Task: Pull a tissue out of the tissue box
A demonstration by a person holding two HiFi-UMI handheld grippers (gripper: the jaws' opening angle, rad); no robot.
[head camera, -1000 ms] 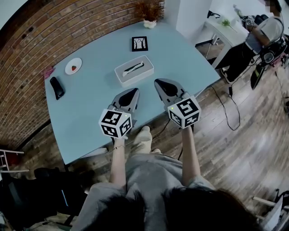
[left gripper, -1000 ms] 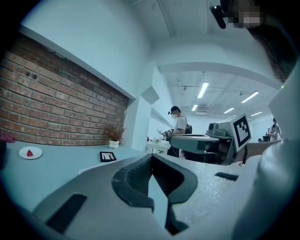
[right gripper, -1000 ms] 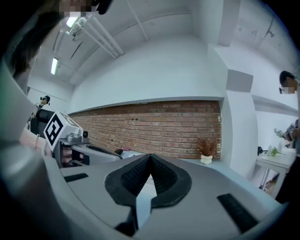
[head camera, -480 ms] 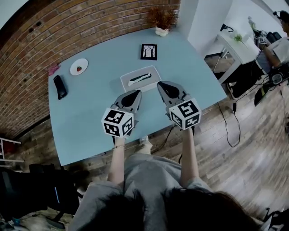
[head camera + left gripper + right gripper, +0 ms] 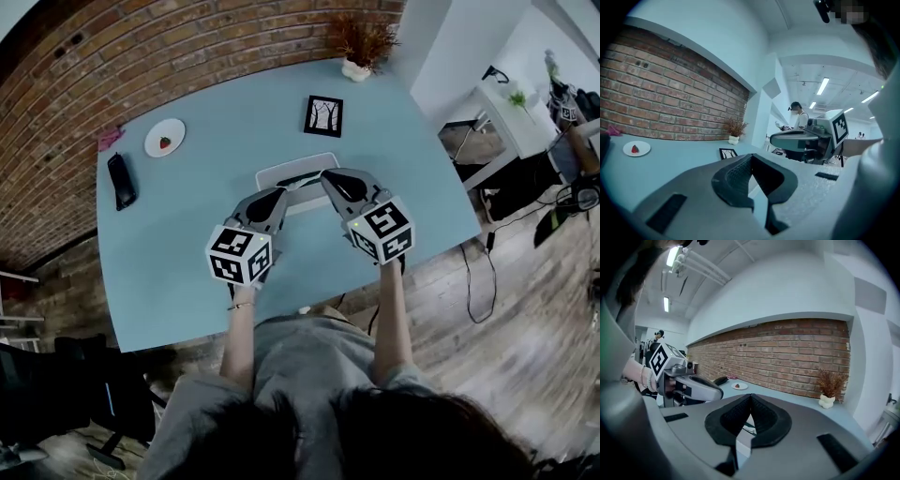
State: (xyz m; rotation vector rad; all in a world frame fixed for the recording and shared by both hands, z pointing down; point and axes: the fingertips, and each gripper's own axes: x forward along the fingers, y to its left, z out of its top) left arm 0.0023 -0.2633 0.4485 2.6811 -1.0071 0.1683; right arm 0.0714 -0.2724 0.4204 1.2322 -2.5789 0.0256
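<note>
Lying near the middle of the worktop (image 5: 187, 234), the tissue box (image 5: 298, 173) is a low white box with a dark slot in its top. The two grippers cover its near edge in the head view. No tissue can be made out at the slot.

The left gripper (image 5: 278, 194) hovers over the box's near left corner. In its own view its jaws meet at the tips with nothing between them. The right gripper (image 5: 330, 176) hangs over the box's right side, just beside the left one. Its jaws are likewise closed tip to tip and hold nothing. Through the small gap below its tips a sliver of white with a dark line shows, likely the box. Each gripper view catches the other gripper off to one side, level and pointing the same way.

Beyond the box stands a small black frame (image 5: 323, 115) with a pale picture. Well to the left a white plate (image 5: 165, 138) holds one small red item, and nearer the left edge lies a dark oblong object (image 5: 120, 180). A dried plant (image 5: 361, 42) in a white pot stands at the far corner against the brick wall (image 5: 141, 47). In the left gripper view a person (image 5: 799, 115) stands far off in the room.
</note>
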